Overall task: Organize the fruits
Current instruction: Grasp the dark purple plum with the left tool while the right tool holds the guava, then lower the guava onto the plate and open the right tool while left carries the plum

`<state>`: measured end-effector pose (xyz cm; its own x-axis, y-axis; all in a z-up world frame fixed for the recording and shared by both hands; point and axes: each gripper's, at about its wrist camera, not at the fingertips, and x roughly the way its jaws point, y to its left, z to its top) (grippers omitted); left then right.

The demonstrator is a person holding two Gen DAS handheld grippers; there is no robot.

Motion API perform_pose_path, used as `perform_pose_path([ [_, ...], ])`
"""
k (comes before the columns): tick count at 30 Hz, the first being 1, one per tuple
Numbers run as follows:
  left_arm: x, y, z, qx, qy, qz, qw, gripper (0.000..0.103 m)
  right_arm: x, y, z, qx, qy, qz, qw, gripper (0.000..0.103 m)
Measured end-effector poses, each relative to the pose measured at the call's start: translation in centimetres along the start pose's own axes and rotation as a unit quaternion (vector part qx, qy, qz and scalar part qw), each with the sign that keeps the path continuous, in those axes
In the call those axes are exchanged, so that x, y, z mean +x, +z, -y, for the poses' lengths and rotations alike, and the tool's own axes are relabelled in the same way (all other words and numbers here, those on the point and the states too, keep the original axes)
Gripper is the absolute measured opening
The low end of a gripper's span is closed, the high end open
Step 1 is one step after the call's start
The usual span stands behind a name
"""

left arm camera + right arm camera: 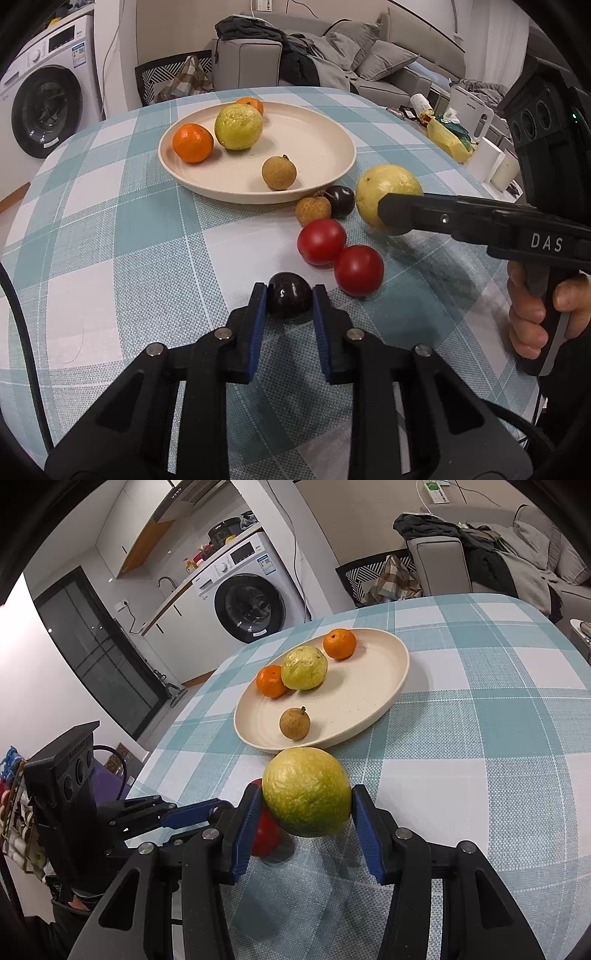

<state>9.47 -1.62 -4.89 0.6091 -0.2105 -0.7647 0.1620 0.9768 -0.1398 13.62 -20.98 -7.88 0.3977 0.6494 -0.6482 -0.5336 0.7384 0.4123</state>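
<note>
reading "das" on right claw (397,214) (gripping guava (307,792)).

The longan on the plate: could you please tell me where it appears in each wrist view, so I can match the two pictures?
Left wrist view: the longan on the plate lies upper centre, near the plate's front rim, right of the orange.
Right wrist view: the longan lies centre, near the plate's front rim, just above the held green fruit.
Shared landmark: the washing machine behind the table.
</note>
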Motion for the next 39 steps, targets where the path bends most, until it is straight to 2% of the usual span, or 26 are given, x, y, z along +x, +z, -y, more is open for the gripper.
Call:
perform_pose_path([
  [8,-0.6,0.2,-0.5,-0.013,-0.007,0.018,0.9997,0.022,0.0,0.0,0.2,0.002,-0.002,0.003,1.0,0.05],
  [22,-3.4,1.3,-1.8,-0.049,0.007,0.089,0.9948,0.022,-1.1,0.1,-0.1,-0.007,-0.009,0.037,0.999,0.05],
  [39,-2.7,3.8,-2.1,-0.051,0.04,0.107,0.9922,0.022,-2.1,1.6,0.0,-0.017,-0.021,0.062,0.998,0.05],
])
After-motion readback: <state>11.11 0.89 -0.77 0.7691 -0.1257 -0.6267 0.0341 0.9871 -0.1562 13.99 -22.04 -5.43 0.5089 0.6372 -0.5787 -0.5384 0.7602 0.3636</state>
